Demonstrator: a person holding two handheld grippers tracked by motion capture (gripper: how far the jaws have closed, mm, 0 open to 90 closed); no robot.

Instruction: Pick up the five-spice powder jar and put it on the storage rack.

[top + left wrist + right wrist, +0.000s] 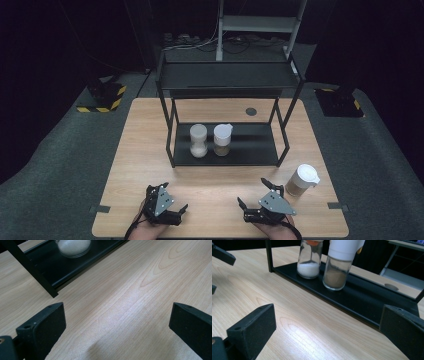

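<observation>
While both tongs rest spread and empty at the desk's point(150, 145) near edge, the left tongs point(172, 200) at 7 o'clock and the right tongs point(257, 192) at 5, the nearest thing, a white-lidded jar point(302, 181), stands at 4 o'clock, just beside the right tongs. In the left gripper view, a jar of white grains point(73, 246) is seen at 11 o'clock on the rack's lower shelf point(47, 266). In the right gripper view, it is joined by a jar of brown powder point(338, 267) at 12. The jars are judged rigid, smooth, breakable, and best gripped mid-body.
</observation>
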